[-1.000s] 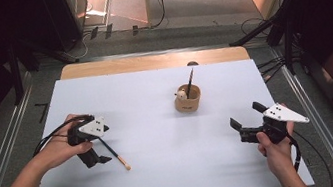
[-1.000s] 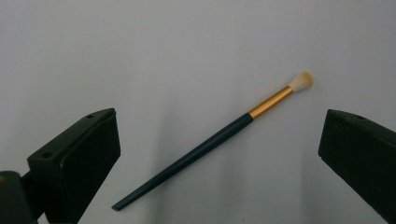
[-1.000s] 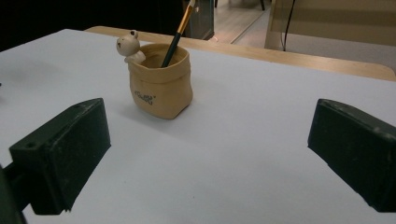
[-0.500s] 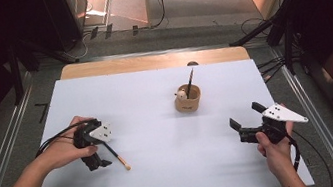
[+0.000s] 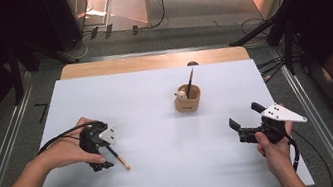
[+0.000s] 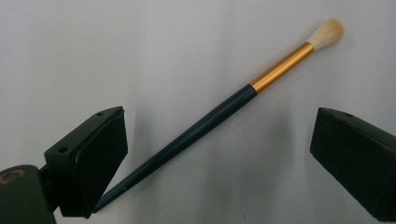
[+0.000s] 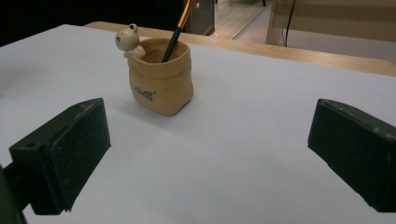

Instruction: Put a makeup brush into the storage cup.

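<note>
A paintbrush (image 6: 219, 116) with a dark handle, gold ferrule and pale bristles lies flat on the white table (image 5: 161, 140). My left gripper (image 6: 218, 122) hovers over it, open, with the handle running between the jaws and its thin end by the left jaw. From the high view the left gripper (image 5: 100, 160) is at the left with the paintbrush (image 5: 119, 157) just right of it. A tan pouch-shaped holder (image 5: 188, 100) with a small bear figure holds another brush (image 7: 180, 28). My right gripper (image 5: 244, 117) stands open, facing the holder (image 7: 161, 86) from a distance.
The white sheet covers most of a wooden tabletop (image 5: 149, 62), whose far strip shows. Metal rails (image 5: 307, 101) run along both sides of the table. Cables (image 5: 50, 142) trail from each gripper.
My left gripper has shifted slightly right and down over the paintbrush on the table. The right gripper and the holder have stayed put.
</note>
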Action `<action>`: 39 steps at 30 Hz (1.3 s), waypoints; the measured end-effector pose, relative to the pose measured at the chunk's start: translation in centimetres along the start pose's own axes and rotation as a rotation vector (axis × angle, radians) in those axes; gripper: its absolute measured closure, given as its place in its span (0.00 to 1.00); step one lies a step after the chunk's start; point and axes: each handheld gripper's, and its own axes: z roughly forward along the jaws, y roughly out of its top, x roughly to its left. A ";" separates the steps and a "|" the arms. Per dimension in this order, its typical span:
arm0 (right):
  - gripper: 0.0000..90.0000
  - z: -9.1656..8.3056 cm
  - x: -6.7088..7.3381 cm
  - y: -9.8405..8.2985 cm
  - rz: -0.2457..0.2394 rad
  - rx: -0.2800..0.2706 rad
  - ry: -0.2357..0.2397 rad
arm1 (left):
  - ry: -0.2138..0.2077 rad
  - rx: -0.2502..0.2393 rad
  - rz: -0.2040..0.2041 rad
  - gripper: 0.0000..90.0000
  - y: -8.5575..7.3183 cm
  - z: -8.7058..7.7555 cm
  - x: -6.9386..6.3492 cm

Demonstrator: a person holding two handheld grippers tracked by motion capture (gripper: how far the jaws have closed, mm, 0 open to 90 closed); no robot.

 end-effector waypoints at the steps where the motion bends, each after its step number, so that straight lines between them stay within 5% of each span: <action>1: 0.00 0.0 0.0 0.0 0.000 0.000 0.000 | 0.002 0.007 0.003 0.05 0.0 0.0 0.0; 10: 0.00 0.0 0.0 0.0 0.001 -0.002 -0.002 | 0.009 0.053 0.002 0.08 0.2 0.6 0.1; 31: 0.00 0.2 0.1 -0.1 0.001 0.010 -0.003 | -0.019 0.052 -0.018 0.23 0.2 0.5 0.7; 39: 0.00 0.1 0.0 -0.1 -0.001 0.007 -0.007 | -0.015 0.053 -0.006 0.42 0.4 0.0 1.0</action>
